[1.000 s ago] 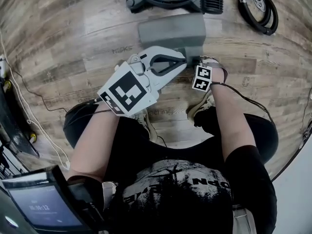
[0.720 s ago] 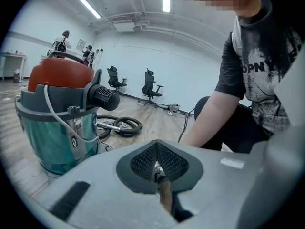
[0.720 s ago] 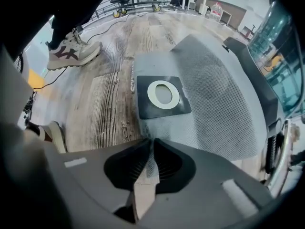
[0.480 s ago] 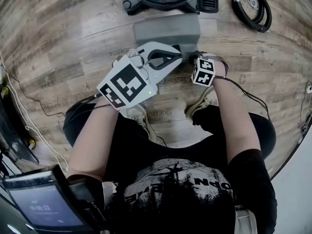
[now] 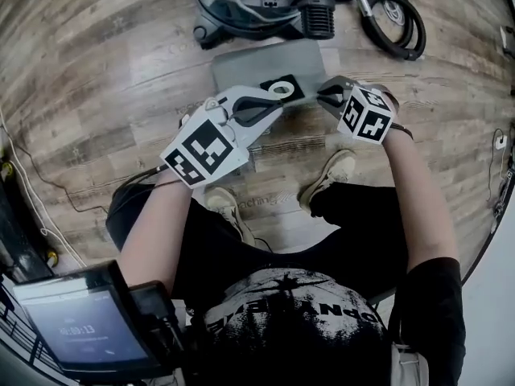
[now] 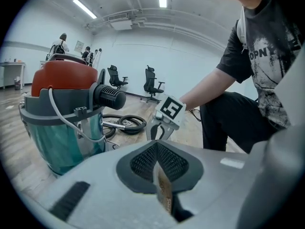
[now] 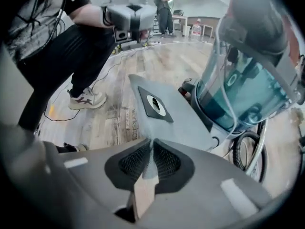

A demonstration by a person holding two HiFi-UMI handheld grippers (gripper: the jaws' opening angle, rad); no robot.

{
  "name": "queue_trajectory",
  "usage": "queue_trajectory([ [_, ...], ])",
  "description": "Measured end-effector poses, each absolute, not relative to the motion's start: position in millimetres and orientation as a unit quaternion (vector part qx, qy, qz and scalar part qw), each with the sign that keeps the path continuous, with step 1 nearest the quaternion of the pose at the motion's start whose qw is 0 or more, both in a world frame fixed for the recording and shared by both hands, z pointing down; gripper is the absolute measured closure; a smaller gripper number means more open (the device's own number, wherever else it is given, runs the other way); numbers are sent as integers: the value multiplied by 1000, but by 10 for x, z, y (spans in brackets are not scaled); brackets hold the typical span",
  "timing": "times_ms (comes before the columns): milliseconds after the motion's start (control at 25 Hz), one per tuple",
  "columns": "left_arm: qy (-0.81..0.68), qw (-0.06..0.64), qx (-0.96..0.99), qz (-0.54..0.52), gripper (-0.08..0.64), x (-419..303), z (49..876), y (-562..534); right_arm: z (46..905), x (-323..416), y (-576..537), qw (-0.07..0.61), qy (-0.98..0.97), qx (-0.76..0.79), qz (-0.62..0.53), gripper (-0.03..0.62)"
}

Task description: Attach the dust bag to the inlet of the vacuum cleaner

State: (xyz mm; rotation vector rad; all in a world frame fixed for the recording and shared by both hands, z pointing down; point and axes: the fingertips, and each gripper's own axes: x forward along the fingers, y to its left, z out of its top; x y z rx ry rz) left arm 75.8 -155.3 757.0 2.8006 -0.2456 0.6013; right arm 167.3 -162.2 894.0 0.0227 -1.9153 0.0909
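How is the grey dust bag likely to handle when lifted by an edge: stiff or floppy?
Probably light: the dust bag looks thin and flat, without visible sag. Its black collar looks rigid, so that part likely resists bending. The fabric body may flop if held one-sided.

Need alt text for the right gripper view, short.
The right tool, its jaws just closed, pinches an edge of the grey dust bag, whose dark collar with a round hole faces up. A vacuum cleaner with a teal see-through drum stands right of the bag on a wood floor; the person's leg is at left.
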Motion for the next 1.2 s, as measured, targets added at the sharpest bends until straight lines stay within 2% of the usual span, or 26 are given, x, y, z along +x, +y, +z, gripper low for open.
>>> queue_trajectory([
  [160,-89,113,965,220,550,789,7579,-1593,8637,1688,-1769,558,-829,10,34,565],
  [240,-88,85,964,237,449,822,7600,-1604,8485,1663,-1797,552,-833,2,31,566],
  [280,-89,65,962,250,422,827,7620,-1589,8383,1647,-1797,549,-836,-3,30,566],
  [400,-85,11,947,308,390,752,7794,-1521,8047,1647,-1759,540,-841,-9,36,568],
  [480,-83,4,944,319,379,719,7818,-1509,7824,1648,-1743,535,-843,-4,50,568],
  [880,-105,-59,940,319,385,708,7564,-1492,7196,1476,-1640,546,-835,-15,75,568],
  [1000,-120,-68,938,318,515,672,7523,-1549,7167,1421,-1603,541,-837,-10,82,568],
  [1200,-131,-65,938,315,531,636,7499,-1604,7155,1398,-1649,539,-839,6,72,563],
])
